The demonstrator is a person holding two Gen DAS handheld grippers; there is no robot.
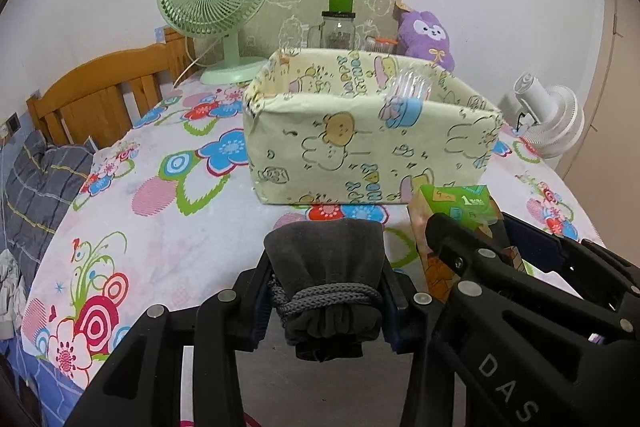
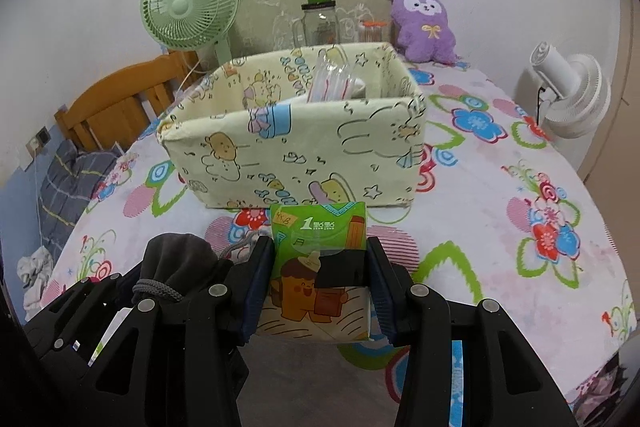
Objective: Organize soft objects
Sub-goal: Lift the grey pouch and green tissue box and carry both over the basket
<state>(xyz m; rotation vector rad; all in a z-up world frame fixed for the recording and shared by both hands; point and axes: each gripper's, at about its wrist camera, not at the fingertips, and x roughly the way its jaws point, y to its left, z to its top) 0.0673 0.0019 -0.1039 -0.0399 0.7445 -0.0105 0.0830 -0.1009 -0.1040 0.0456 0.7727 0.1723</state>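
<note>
1. Now both loads ride side by side: left claw [image 1: 324, 301] clamps the grey pouch [image 1: 324, 259], right claw [image 2: 318, 291] clamps the tissue pack [image 2: 320, 267].
2. Fabric box [image 2: 296, 151] sits straight ahead, on the far side, open-topped, long axis left-right.

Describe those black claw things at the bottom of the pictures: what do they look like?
The left claw and the right claw look alike: matte black plastic linkage arms joined by round silver pins, with dark blue pads lining the fingers. One black arm bears white letters reading "DAS". No cables, hands or sleeves show.
</note>
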